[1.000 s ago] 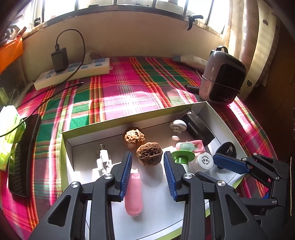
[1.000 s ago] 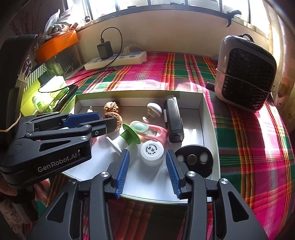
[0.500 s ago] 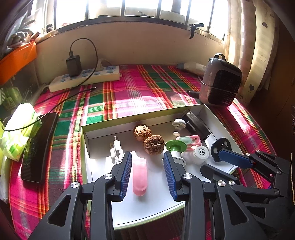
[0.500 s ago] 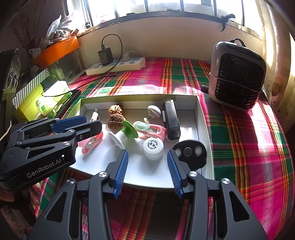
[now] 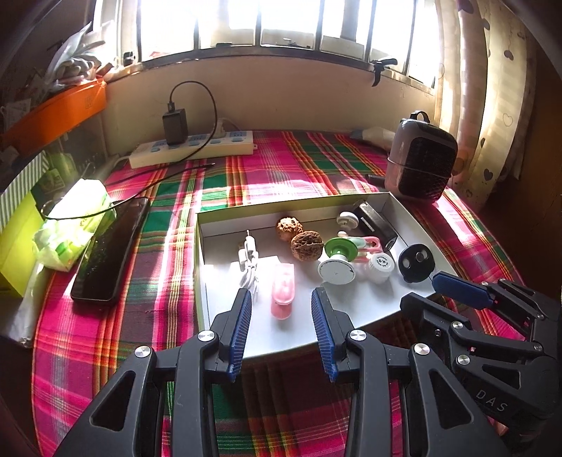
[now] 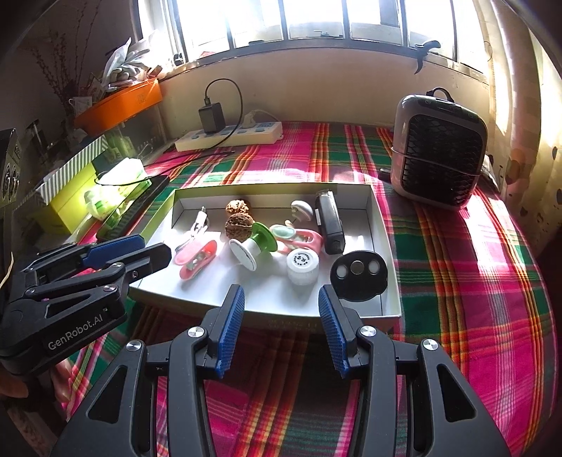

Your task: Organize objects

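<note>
Around the edges I've got a plaid tablecloth [image 5: 281, 175] under a sunlit window

Far side, a white power strip [image 5: 196, 149] with a black charger [image 5: 174, 126] plugged in; to my left a dark phone [image 5: 109, 249] lies beside a green tissue pack [image 5: 75, 225]; right, a small grey fan heater [image 6: 439, 151] stands upright

Strong backlight from the blown-out window [image 5: 281, 21] throws sun patches and shadows across the plaid cloth [image 6: 456, 253], with fisheye bending and dark corners.
</note>
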Available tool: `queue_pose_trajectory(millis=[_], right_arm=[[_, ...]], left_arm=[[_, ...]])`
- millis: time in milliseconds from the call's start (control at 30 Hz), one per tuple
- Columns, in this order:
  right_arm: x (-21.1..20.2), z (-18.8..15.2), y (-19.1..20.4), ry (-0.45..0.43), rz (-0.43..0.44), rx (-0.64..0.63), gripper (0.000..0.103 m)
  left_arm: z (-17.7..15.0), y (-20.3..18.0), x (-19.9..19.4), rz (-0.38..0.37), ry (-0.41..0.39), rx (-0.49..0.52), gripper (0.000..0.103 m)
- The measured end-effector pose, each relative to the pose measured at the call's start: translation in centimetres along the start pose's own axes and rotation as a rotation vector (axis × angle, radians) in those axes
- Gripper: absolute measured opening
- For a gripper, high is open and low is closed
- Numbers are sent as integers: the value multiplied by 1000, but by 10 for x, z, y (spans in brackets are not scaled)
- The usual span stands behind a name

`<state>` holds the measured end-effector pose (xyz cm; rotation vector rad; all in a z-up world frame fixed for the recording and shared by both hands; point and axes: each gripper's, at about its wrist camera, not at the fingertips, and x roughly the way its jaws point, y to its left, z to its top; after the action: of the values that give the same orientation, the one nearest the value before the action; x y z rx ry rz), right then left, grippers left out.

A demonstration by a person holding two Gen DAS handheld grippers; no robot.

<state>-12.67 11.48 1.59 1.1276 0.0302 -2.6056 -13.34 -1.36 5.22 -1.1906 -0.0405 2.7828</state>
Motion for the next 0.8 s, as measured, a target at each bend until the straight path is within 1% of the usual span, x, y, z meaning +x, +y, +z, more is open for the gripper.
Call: queue_pose_trajectory(millis=[100,200,333,433,800], right_arm=[[-5,-6,4,-4,-8,-11,45],[-9,-12,7,-1,-9,-13,46],[-12,-20,11,13,-21,-17,46],[-14,-25,13,17,-26,-18,46],[-13,-45,15,50,-38,7,46]], left_arm=[[-10,-4,-8,58,-18,28,34],[-20,-2,-12,41,0,7,34],[-32,-6,-14,67,2,23,34],[-39,-5,-15,46,21,8,34],[-64,-5,-16,58,50,-19,34]])
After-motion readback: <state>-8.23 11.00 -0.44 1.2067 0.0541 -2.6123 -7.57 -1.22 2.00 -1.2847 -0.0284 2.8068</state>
